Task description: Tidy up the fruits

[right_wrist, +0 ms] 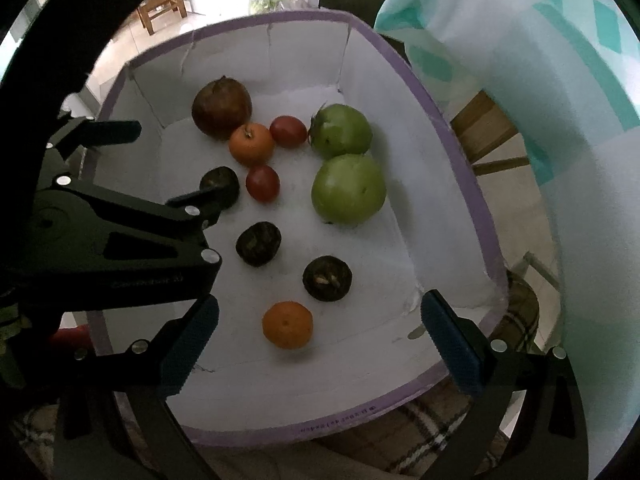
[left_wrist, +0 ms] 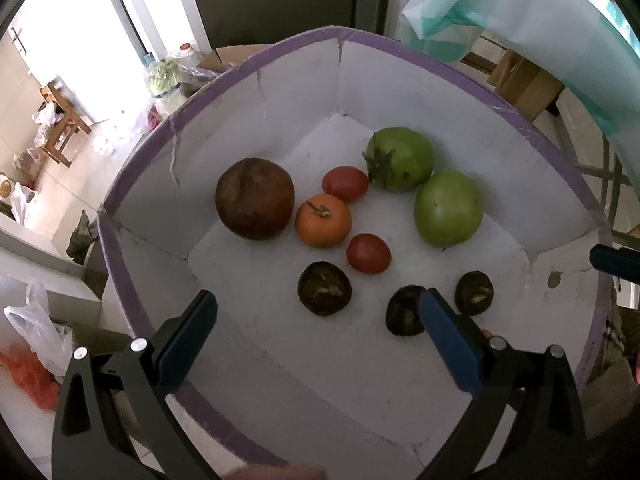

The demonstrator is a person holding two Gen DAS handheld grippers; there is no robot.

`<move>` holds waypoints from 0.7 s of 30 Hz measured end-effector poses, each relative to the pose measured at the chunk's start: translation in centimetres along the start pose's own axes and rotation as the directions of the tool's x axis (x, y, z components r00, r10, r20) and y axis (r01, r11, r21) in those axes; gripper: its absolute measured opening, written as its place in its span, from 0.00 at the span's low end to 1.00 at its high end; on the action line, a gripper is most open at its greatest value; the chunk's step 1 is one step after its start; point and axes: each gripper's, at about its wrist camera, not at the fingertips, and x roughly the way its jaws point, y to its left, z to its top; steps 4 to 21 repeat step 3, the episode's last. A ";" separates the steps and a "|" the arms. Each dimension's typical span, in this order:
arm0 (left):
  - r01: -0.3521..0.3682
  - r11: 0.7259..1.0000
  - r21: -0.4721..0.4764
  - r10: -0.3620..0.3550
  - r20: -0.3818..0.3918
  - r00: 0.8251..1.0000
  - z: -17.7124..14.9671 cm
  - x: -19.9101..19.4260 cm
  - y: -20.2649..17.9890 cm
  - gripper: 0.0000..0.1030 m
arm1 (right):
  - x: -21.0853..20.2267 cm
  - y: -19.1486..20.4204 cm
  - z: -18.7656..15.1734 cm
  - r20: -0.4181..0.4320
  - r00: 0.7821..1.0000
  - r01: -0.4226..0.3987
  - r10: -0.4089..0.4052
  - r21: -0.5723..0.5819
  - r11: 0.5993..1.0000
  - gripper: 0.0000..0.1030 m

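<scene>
A white box with a purple rim (left_wrist: 480, 84) (right_wrist: 452, 128) holds the fruits. Inside lie a big brown fruit (left_wrist: 255, 199) (right_wrist: 222, 107), two green fruits (left_wrist: 402, 158) (left_wrist: 448, 209) (right_wrist: 347, 189), two red tomatoes (left_wrist: 345, 183) (left_wrist: 368, 253) (right_wrist: 262, 183), an orange fruit with a stem (left_wrist: 323, 220) (right_wrist: 251, 143) and three dark wrinkled fruits (left_wrist: 324, 288) (right_wrist: 258, 243) (right_wrist: 327, 278). A second orange fruit (right_wrist: 287, 324) lies near the front. My left gripper (left_wrist: 318, 320) is open and empty above the box's near side. My right gripper (right_wrist: 319, 326) is open and empty, with the orange fruit below its jaws.
A teal-and-white bag (left_wrist: 500, 4) (right_wrist: 540, 80) hangs at the right of the box. A wooden chair (left_wrist: 60, 128) and bottles (left_wrist: 168, 76) stand on the floor beyond. A checked cloth (right_wrist: 400, 436) lies under the box. Plastic bags (left_wrist: 36, 332) sit at left.
</scene>
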 end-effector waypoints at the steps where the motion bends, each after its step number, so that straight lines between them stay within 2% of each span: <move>1: -0.011 1.000 0.004 0.011 0.005 1.000 0.1 -0.3 0.0 0.98 | -0.3 0.0 0.0 0.010 1.000 -0.001 0.001 0.000 1.000 0.95; 3: -0.030 0.999 0.016 0.030 0.021 0.999 0.3 -1.0 -0.3 0.99 | -1.7 -0.3 0.0 0.057 0.998 -0.005 0.005 0.001 1.000 0.95; 21: -0.030 0.999 0.016 0.030 0.021 0.999 0.3 -1.0 -0.3 0.99 | -1.7 -0.3 0.0 0.057 0.998 -0.005 0.005 0.001 1.000 0.95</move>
